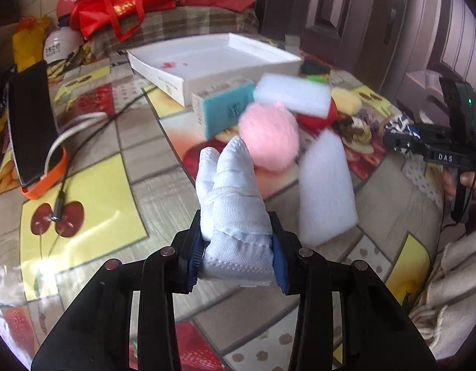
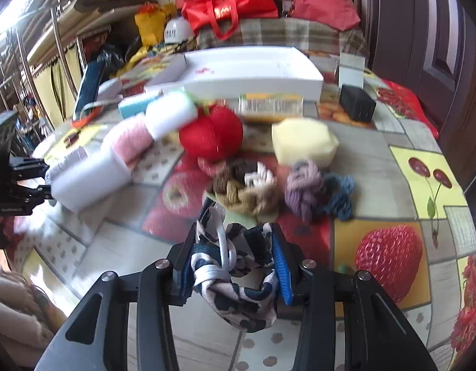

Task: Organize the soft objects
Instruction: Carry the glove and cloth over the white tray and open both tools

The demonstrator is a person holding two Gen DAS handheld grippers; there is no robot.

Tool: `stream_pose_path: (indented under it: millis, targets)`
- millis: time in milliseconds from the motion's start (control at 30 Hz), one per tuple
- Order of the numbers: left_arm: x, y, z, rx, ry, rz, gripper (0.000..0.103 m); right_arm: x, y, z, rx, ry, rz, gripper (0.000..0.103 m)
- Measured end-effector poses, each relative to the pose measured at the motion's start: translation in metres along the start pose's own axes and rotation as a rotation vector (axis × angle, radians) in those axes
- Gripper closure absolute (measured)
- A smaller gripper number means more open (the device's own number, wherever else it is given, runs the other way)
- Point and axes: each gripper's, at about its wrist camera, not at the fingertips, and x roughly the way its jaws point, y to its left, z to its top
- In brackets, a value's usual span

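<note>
My left gripper [image 1: 236,247] is shut on a white glove [image 1: 230,191] and holds it above the table. My right gripper [image 2: 234,256] is shut on a navy and white patterned cloth [image 2: 238,281]; it also shows at the right of the left wrist view [image 1: 395,142]. Ahead lie a pink fluffy ball [image 1: 268,136], white foam blocks [image 1: 326,185], a teal sponge [image 1: 225,111], a red plush [image 2: 211,133], a yellow sponge [image 2: 302,142] and knitted scrunchies [image 2: 247,191]. A white open box [image 1: 207,61] stands behind them.
A phone in an orange case [image 1: 31,123] with a cable lies at the left. A black cube [image 2: 356,103] and a small packet [image 2: 270,106] sit near the box. Red bags [image 1: 120,3] are piled on a plaid seat beyond the table.
</note>
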Motion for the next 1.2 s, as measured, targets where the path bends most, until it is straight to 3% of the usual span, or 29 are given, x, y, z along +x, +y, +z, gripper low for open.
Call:
stream_pose_path:
  millis: [233, 367, 467, 567, 767, 1000, 1200]
  targets:
    - [-0.002, 0.019, 0.048, -0.069, -0.324, 0.175, 0.065, -0.019, -0.028, 0.028, 0.209, -0.297, -0.078, 0.059]
    - [0.022, 0.028, 0.073, -0.121, -0.440, 0.229, 0.065, -0.021, -0.027, 0.037, 0.270, -0.452, -0.138, 0.058]
    - [0.043, 0.033, 0.088, -0.132, -0.441, 0.258, 0.065, -0.005, -0.020, 0.043, 0.285, -0.478, -0.160, 0.057]
    - [0.046, 0.031, 0.095, -0.133, -0.501, 0.271, 0.065, 0.023, -0.012, 0.053, 0.308, -0.418, -0.124, 0.057]
    - [0.058, 0.029, 0.111, -0.121, -0.532, 0.281, 0.065, 0.056, 0.011, 0.082, 0.290, -0.401, -0.111, 0.056]
    - [0.072, 0.036, 0.127, -0.140, -0.528, 0.285, 0.065, 0.074, -0.004, 0.110, 0.317, -0.478, -0.206, 0.056]
    - [0.093, 0.044, 0.145, -0.146, -0.473, 0.295, 0.065, 0.080, -0.039, 0.128, 0.299, -0.514, -0.365, 0.056]
